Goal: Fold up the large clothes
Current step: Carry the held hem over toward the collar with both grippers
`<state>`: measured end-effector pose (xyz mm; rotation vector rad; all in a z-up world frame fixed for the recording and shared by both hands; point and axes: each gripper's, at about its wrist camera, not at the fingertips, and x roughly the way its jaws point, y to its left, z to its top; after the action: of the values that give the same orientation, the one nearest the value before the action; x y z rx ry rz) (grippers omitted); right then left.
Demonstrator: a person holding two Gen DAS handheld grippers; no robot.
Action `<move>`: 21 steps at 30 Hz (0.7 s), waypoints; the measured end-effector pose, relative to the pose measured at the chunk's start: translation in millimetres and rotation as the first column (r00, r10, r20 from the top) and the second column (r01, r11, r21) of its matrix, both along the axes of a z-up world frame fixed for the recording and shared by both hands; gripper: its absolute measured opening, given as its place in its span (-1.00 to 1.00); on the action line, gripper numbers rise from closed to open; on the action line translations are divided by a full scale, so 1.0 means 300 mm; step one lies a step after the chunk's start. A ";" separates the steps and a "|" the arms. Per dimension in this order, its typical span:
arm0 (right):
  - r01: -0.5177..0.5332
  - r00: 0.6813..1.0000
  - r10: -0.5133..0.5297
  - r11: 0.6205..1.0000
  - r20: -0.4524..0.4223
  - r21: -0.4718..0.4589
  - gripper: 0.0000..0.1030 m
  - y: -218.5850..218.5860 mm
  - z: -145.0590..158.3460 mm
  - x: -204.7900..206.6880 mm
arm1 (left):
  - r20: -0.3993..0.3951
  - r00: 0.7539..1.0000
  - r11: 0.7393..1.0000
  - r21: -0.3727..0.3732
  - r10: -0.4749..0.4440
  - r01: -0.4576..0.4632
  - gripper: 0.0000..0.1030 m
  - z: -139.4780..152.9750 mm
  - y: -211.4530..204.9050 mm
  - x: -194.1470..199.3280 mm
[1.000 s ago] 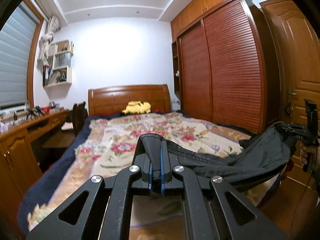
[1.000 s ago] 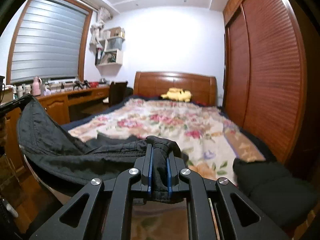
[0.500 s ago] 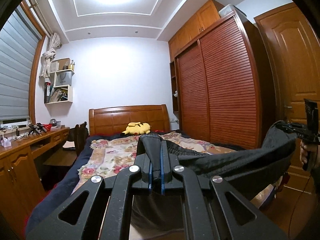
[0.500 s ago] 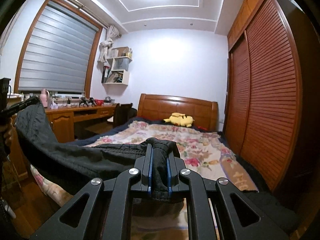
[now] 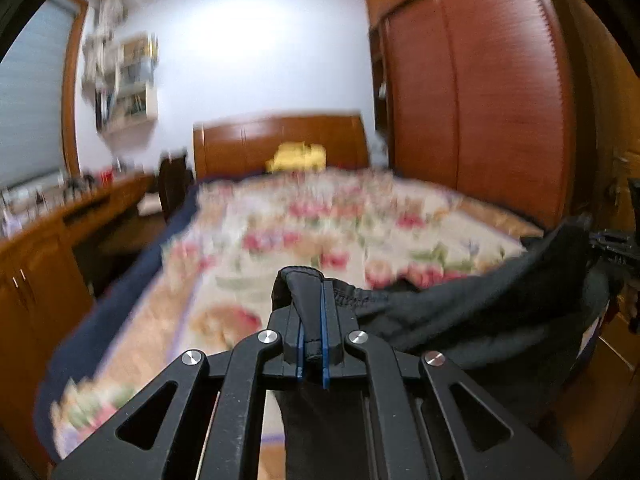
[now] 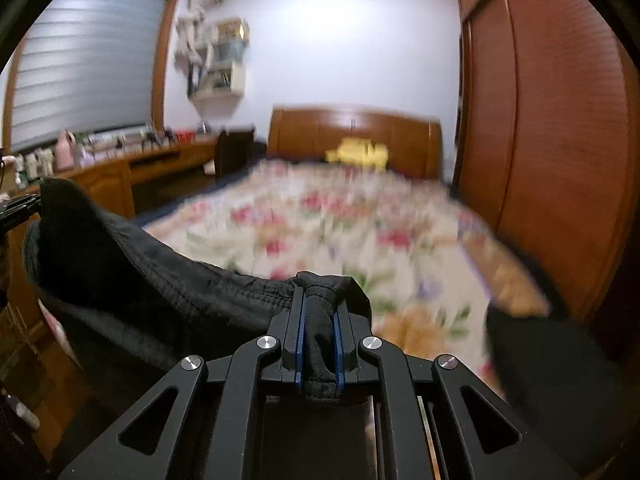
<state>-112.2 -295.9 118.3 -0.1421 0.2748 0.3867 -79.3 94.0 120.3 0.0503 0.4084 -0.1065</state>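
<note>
Left tongs [image 5: 311, 316] and right tongs [image 6: 319, 322] each clamped on black garment [image 5: 480, 312], waistband stretched between, sagging.

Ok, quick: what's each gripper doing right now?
Left gripper: closed on the black garment.
Right gripper: closed on the same black garment.
</note>
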 end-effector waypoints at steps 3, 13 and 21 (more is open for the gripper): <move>-0.002 0.997 0.000 1.000 -0.083 -0.024 -0.79 0.045 -0.132 0.090 | -0.072 0.997 1.000 0.013 0.013 -0.012 -0.88 -0.099 0.002 0.048; 0.015 0.992 -0.027 0.996 -0.122 -0.093 -0.78 0.114 -0.191 0.217 | -0.165 0.985 0.998 -0.011 0.055 -0.057 -0.88 -0.221 0.029 0.153; 0.029 0.991 -0.036 0.998 -0.127 -0.060 -0.76 0.115 -0.218 0.300 | -0.194 0.979 0.996 -0.056 0.058 -0.070 -0.87 -0.250 0.044 0.293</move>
<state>-22.3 -261.4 52.8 -0.1702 0.4150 0.3559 8.5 107.1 45.4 -0.0355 0.5987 -0.0603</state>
